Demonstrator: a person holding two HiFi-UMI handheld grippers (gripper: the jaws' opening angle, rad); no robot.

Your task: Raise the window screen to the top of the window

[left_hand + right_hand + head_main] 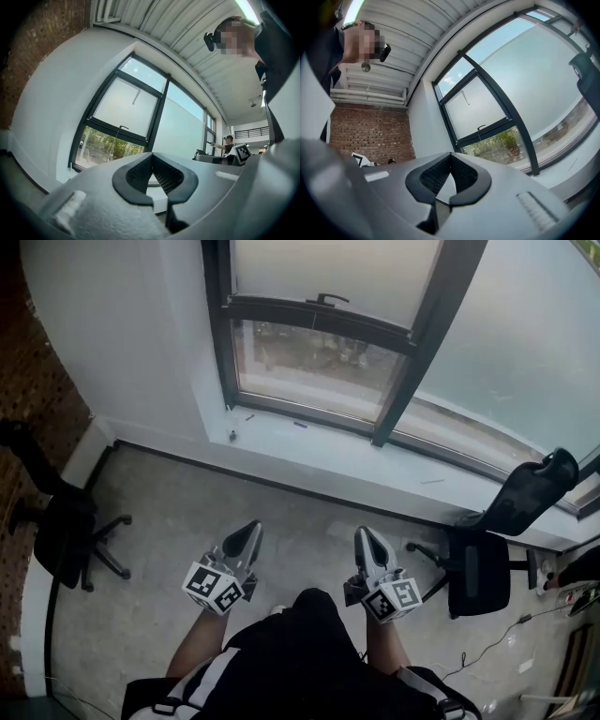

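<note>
1. Left gripper: mine, clenched with the jaws together on nothing. It is held level over the floor, near me and well apart from the window.
2. Right gripper: also clenched and empty, beside the left one on its right.
3. Marker cubes: one on each gripper, with black-and-white square patterns on their faces.
4. Window screen: a frosted panel covering the upper part of the far left pane. Its dark bottom bar carries a small handle, and below it a clear strip shows greenery.
5. Window sill: pale, running below the frame.
6. Office chairs: one at the left beside the brick wall, one at the right near the sill.
</note>
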